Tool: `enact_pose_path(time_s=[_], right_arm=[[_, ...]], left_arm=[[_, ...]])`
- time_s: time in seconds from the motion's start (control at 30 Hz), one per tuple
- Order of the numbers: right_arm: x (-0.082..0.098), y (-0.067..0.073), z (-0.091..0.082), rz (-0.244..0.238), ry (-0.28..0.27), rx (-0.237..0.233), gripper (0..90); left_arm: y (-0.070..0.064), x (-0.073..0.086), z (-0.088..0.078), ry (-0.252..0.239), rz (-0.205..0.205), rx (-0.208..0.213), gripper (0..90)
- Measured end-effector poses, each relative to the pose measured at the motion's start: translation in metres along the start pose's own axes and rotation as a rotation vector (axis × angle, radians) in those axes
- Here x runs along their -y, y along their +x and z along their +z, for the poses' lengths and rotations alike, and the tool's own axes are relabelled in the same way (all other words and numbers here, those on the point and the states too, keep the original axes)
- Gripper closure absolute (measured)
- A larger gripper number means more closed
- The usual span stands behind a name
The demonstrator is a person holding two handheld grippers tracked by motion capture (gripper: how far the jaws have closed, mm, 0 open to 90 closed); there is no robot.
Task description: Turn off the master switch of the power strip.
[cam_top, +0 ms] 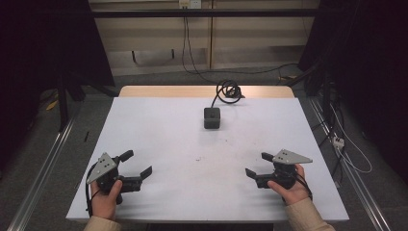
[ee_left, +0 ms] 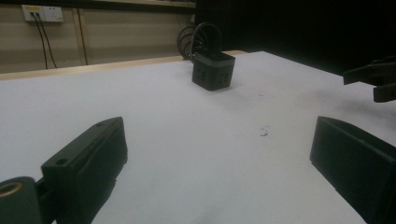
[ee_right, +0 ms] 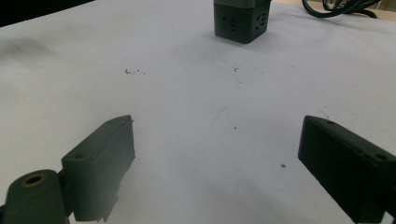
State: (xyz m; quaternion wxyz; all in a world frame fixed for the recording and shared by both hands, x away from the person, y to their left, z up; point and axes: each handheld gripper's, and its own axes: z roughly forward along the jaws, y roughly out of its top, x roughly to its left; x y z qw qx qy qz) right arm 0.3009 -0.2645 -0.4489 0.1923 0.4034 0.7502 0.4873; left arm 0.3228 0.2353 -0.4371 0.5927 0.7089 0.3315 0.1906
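A black cube-shaped power socket stands on the white table toward the far middle, its black cable coiled behind it. My left gripper rests at the front left, held by a hand, open with nothing between its jaws. My right gripper rests at the front right, also open and empty. The socket cube appears ahead of the left gripper, with the right gripper's jaws at the right edge. From the right gripper the cube sits far ahead.
Small dark specks mark the table middle. A wooden strip runs along the table's far edge. Cables and a white power strip lie on the floor to the right; metal rails flank the table.
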Motion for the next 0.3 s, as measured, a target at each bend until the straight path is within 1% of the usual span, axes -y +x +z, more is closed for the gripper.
enact_pose_path(time_s=[0.3], right_arm=[[0.006,-0.001,-0.013,0.003,-0.001,0.009,10.3]], left_arm=[[0.0,0.0,0.002,0.007,-0.002,-0.005,3.7]])
